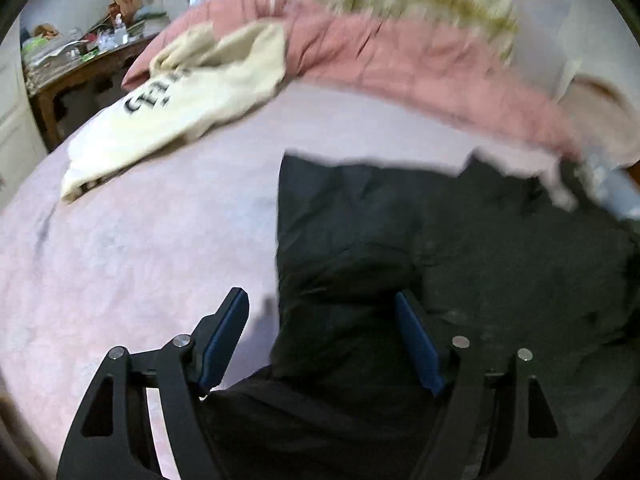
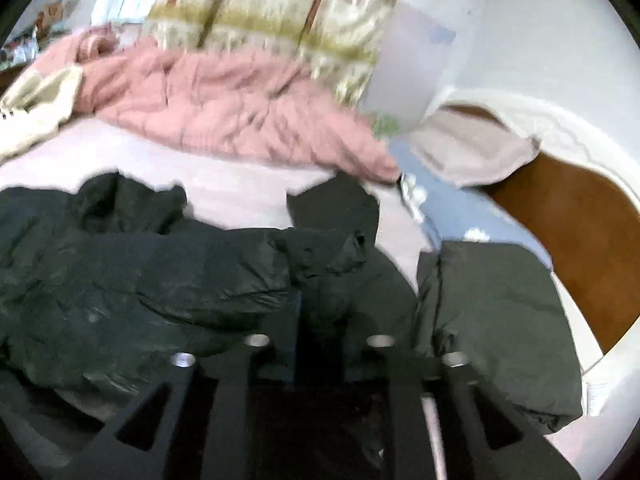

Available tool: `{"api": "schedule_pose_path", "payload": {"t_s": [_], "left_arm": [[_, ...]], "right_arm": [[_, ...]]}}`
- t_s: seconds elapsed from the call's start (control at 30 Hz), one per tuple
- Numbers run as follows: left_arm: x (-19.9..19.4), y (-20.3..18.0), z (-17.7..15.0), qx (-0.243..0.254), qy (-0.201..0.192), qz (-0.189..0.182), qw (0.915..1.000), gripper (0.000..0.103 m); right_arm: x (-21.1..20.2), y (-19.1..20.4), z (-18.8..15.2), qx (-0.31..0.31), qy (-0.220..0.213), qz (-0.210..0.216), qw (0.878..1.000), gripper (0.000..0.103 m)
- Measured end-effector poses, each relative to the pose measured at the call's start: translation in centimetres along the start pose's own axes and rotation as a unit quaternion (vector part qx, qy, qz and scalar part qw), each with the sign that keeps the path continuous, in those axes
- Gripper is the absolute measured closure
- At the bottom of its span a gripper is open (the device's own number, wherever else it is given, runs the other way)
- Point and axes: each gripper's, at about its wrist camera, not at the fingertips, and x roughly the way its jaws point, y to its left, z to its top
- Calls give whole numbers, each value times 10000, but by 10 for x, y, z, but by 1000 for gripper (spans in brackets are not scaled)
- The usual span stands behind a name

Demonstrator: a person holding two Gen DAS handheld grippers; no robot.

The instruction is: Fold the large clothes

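A bed (image 1: pixel 120 264) with a pale pink sheet fills both wrist views, and both are blurred.

At far left, a cluttered wooden counter (image 1: pixel 88 68) stands beside the bed. Near it on the sheet lies a cream top (image 1: pixel 160 128) with dark print; only "GE" and part of a third letter can be read, the rest is creased away. No other writing is legible. Behind it a pink quilt (image 1: pixel 400 60) runs along the far edge of the bed.

In the middle and right lies the thing to be folded, a black jacket (image 1: pixel 460 248), puffy and crumpled. The left gripper (image 1: pixel 322 340) hangs over its near left edge with its jaws apart and nothing pressed between them; cloth lies below the gap.

The right gripper (image 2: pixel 320 320) is further right on the same jacket. A ridge of black cloth rises between its jaws, which appear clamped on it, though the dark blur hides the pads.

On the far right a second dark garment (image 2: pixel 500 320) lies at the bed's edge.

Risks: the slick padded cloth could slide from the right jaws. The left jaws might pinch the sheet along with the jacket. A pull from one side could bunch the fold.
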Motion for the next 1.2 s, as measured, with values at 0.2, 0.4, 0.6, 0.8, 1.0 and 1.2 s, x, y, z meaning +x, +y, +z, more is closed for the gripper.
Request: {"api": "schedule_pose_path", "payload": {"t_s": [0.2,0.4,0.6,0.8,1.0,1.2], "left_arm": [[27,-13,-6,108,278,415,9987,33],[22,-17,-12,109,189,480,9986,34],[29,-12,-9,30,166,410,9990,31],[8,-15,-11,58,-340,311,9989,40],[-68,-25,-14,-246,-1689,-710,9828,43],[-68,-64,-22,280,-1759,-1009,9788,41]], "right_arm": [[5,-27,-11,693,182,801,9942,45],[20,-8,-21,811,1127,3273,9347,45],[35,26,-30,369,1469,2355,9600,45],[19,-14,-24,489,922,2128,9715,45],[16,-83,-18,882,183,797,9927,45],[34,-73,-25,534,577,1283,9886,45]]}}
